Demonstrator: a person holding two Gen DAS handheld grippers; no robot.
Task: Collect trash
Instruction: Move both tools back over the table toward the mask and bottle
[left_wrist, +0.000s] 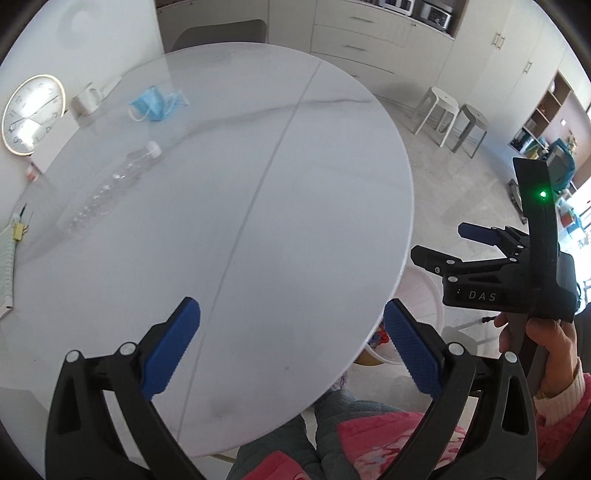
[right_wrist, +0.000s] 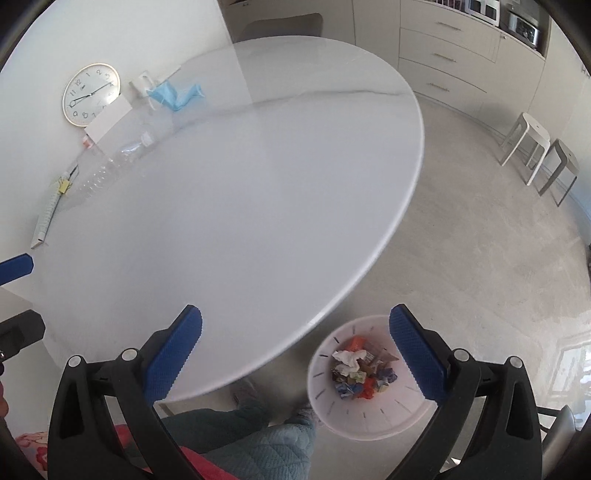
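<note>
Lettering "DAS" marks the right gripper (left_wrist: 448, 242), fingers wide like the left gripper's (left_wrist: 291, 347); the clock's (right_wrist: 91, 94) brand seems illegible.

We see a crumpled blue mask (left_wrist: 157, 104) lying at the far left of the table (left_wrist: 295, 184), loops loose. Nearer to us along the left edge lies a clear bottle (left_wrist: 110, 186) on its side, white cap (left_wrist: 154, 148) pointing toward the mask. On the floor below the table's near edge, our white bin (right_wrist: 369, 417) stands upright, holding crumpled scraps (right_wrist: 360, 373).
</note>
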